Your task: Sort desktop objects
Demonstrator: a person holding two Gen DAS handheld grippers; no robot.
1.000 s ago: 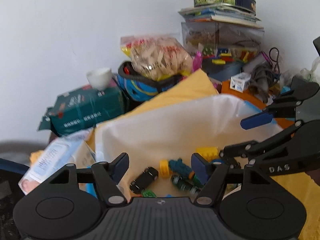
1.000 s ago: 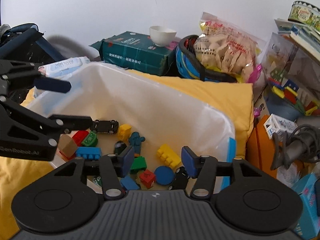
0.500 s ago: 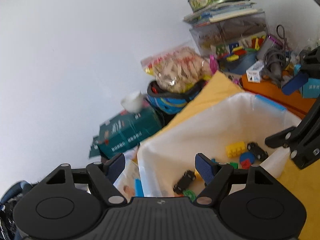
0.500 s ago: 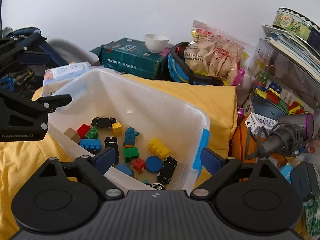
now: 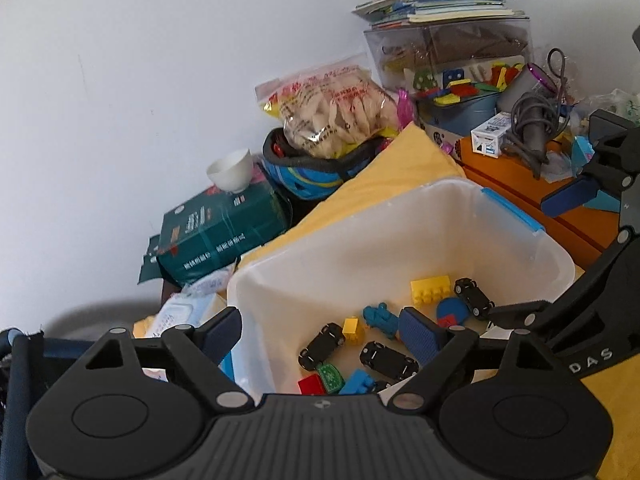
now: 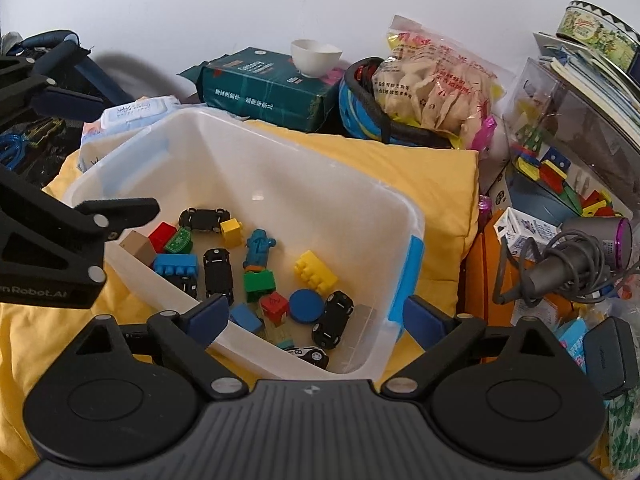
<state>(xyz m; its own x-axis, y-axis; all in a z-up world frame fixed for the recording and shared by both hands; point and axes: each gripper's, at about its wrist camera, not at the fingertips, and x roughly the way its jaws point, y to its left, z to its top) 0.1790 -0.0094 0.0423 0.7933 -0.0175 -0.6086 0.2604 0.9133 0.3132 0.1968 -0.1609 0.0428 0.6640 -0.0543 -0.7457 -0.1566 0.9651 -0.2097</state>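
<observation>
Where clutter lines the white wall (image 6: 200,8), yellow cloth (image 6: 432,184) underlies everything.

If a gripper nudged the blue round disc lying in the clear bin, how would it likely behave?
The blue disc lies flat on the bin floor, so it would probably slide, not roll. It looks rigid and light. Hemmed in by a black toy car and red block, it would likely bump them.
</observation>
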